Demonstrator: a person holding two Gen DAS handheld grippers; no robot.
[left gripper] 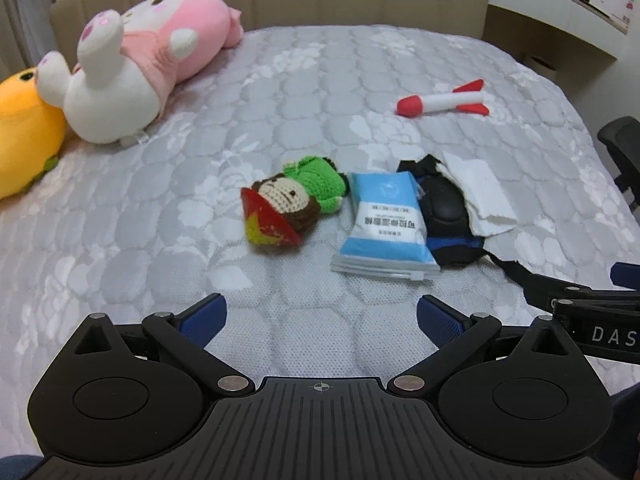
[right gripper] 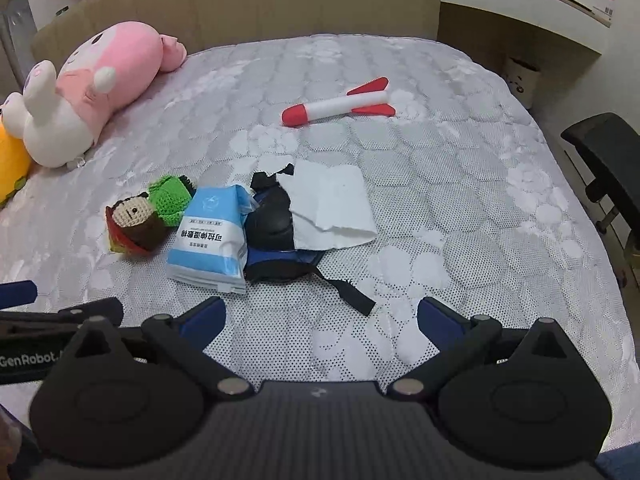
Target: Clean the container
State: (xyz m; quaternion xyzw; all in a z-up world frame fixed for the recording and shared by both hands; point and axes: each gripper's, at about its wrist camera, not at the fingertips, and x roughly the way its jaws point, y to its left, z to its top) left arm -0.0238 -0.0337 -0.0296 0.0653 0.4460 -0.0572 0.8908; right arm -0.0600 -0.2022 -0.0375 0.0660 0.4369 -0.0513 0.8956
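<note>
Left to right on the quilted mattress (left gripper: 320, 80): a yellow plush (left gripper: 24, 136) at the far-left edge, touched by a pink plush (left gripper: 132, 64); a crocheted doll (left gripper: 292, 204) near the centre; a blue wipe packet (left gripper: 384, 224) just beside the doll. The packet overlaps a black-and-blue pouch (left gripper: 444, 208), the only container-like thing seen, at centre right. A white tissue (left gripper: 480, 192) is draped over the pouch's right side, and a black strap (right gripper: 348, 292) trails from it toward the cameras. A toy rocket (left gripper: 444, 100) lies well apart, farther back. The left hand-held gripper (left gripper: 320, 312) and right hand-held gripper (right gripper: 320, 316) are both spread wide over the near mattress, with nothing held.
</note>
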